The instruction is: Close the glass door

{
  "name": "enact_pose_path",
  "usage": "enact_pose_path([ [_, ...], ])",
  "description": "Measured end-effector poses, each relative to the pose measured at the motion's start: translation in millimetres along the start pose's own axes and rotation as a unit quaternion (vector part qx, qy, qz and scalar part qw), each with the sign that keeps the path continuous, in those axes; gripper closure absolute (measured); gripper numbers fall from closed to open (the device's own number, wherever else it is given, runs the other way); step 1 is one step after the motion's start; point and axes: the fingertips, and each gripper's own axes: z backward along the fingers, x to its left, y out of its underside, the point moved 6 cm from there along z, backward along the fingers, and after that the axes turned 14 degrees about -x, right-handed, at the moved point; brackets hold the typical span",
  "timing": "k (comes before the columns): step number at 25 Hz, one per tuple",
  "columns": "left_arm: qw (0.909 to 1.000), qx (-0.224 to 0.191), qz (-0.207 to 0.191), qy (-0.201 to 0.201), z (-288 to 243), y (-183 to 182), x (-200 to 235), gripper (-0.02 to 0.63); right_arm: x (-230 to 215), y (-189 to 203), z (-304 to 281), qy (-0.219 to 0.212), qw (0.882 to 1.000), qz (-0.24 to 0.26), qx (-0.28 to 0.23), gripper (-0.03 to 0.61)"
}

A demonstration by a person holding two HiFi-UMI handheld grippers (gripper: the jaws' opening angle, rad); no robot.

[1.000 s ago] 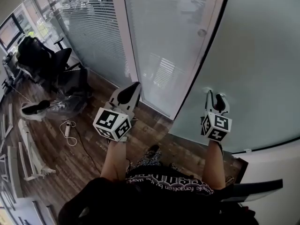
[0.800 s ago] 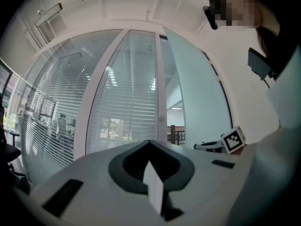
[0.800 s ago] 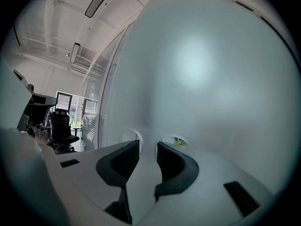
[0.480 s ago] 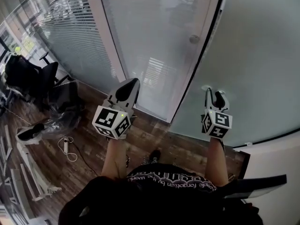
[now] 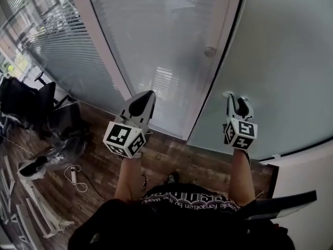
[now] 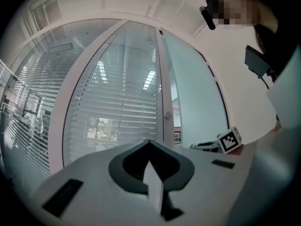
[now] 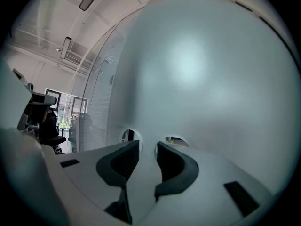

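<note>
The frosted glass door [image 5: 281,61] fills the right of the head view; its dark edge runs diagonally down to the wood floor. Left of that edge stands a glass panel [image 5: 156,46] with blinds behind it and a round knob [image 5: 209,51]. My right gripper [image 5: 237,97] points at the frosted door, tips very close to it, jaws a little apart and empty; I cannot tell if they touch. In the right gripper view the gripper [image 7: 146,144] faces plain frosted glass. My left gripper [image 5: 151,94] is shut and empty, aimed at the blinds panel [image 6: 117,107] and away from the knob [image 6: 167,116].
Black office chairs [image 5: 21,98] stand at the far left. A white power strip and cable [image 5: 73,175] lie on the wood floor [image 5: 171,155]. A white frame post [image 5: 99,46] divides the glass panels. A white wall [image 5: 307,176] meets the door at the lower right.
The head view has shifted: chairs and floor clutter slid towards the left edge and the knob sits lower. Both grippers hold the same pose and place in the view.
</note>
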Motion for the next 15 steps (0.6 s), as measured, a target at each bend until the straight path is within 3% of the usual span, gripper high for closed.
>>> enact_pose_path([
  [15,1.0000,-0.005,0.008,-0.001,-19.6,6.1,27.9,0.612,-17.5,9.6,-39.6,0.024,1.000,0.006,-0.008,0.459],
])
